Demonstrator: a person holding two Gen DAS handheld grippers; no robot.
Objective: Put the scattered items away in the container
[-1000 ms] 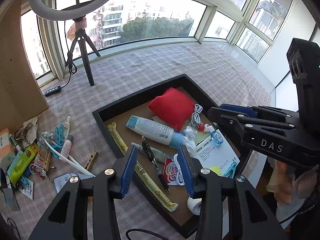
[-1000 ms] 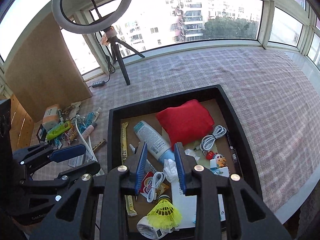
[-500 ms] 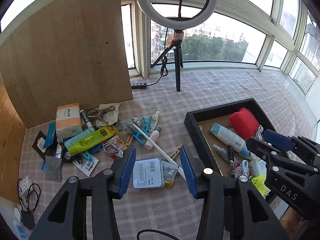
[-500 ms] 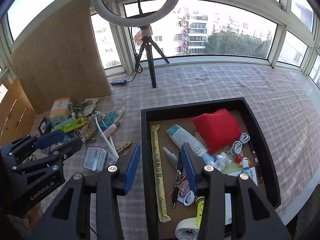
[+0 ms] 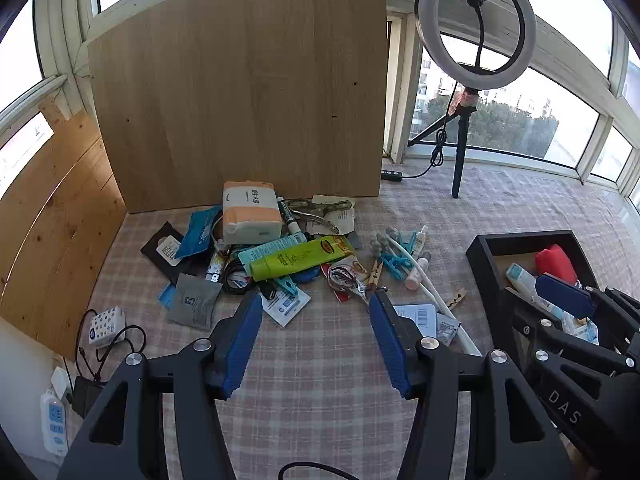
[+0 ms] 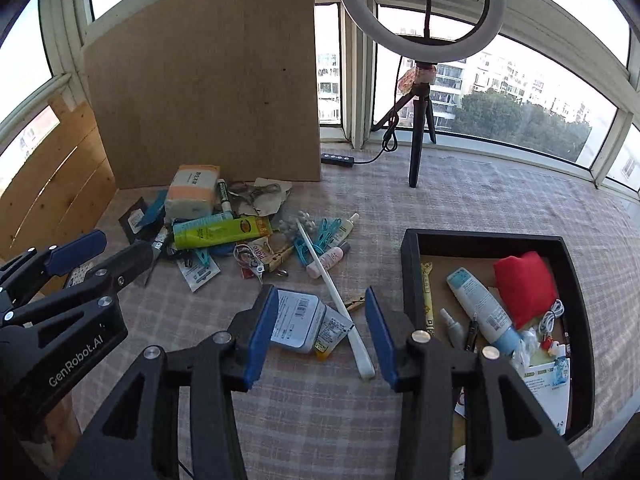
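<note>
Scattered items lie in a pile on the checked cloth: a green tube (image 5: 296,258) (image 6: 220,232), a tissue pack (image 5: 250,212), blue clips (image 6: 320,236) and small bottles. A white flat box (image 6: 296,318) and a long white stick (image 6: 336,292) lie nearer. The black tray (image 6: 408,264) (image 5: 484,248) at the right holds a red pouch (image 6: 524,288), a white-blue tube and cables. My left gripper (image 5: 314,320) hovers before the pile, jaws opening, nothing between them. My right gripper (image 6: 320,312) hangs above the box and stick, jaws opening, gripping nothing.
A wooden board (image 5: 240,88) stands behind the pile, with wood panels at the left. A ring light on a tripod (image 5: 460,148) stands at the back by the windows. Power strips and cables (image 5: 104,328) lie at the left edge.
Both grippers have swung left, from over the tray to the scattered pile. Both sets of jaws stand wider than before.
</note>
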